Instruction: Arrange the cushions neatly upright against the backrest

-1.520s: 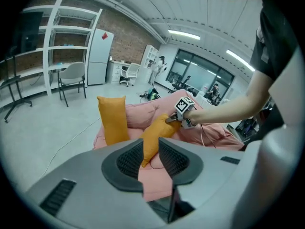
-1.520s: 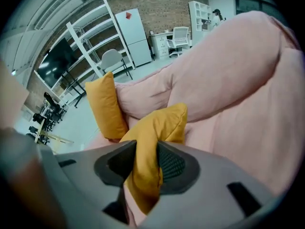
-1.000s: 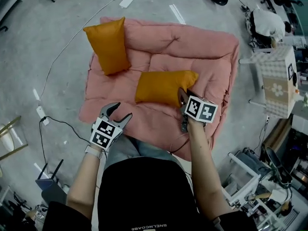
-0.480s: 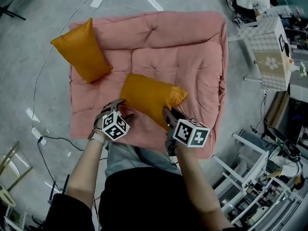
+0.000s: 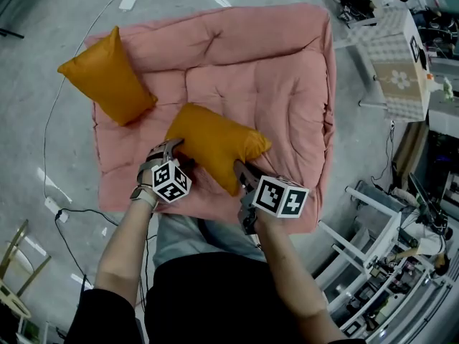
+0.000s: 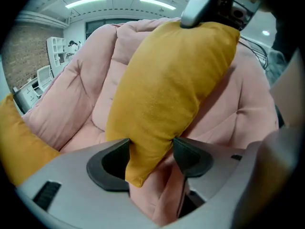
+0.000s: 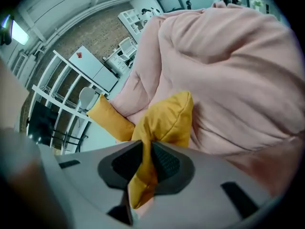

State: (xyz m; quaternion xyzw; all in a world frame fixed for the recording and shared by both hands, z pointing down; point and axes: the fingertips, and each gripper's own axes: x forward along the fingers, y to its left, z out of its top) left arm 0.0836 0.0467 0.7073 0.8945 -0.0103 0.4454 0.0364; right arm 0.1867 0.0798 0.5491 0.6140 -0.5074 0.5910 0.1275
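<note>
Scene: A person holding two grippers bends over a pink floor sofa on a grey concrete floor.
Held cushion: The orange held cushion sits over the seat, towards 7 o'clock of the sofa's middle. It is slung between the two grippers and is well short of the backrest at 12 o'clock.
Right gripper: The right gripper is clamped tight on the cushion's 5 o'clock corner. Fabric is pinched flat between the ribbed pads, and the jaws have just been closing.
Left gripper: The left gripper is at the cushion's 8 o'clock corner. Its jaws are spread wide with the corner hanging loose between them, unpinched. They have just been narrowing slightly.
Second cushion: The second cushion, also orange, rests at the sofa's 10 o'clock. It is propped along the left edge, clear of both grippers.
</note>
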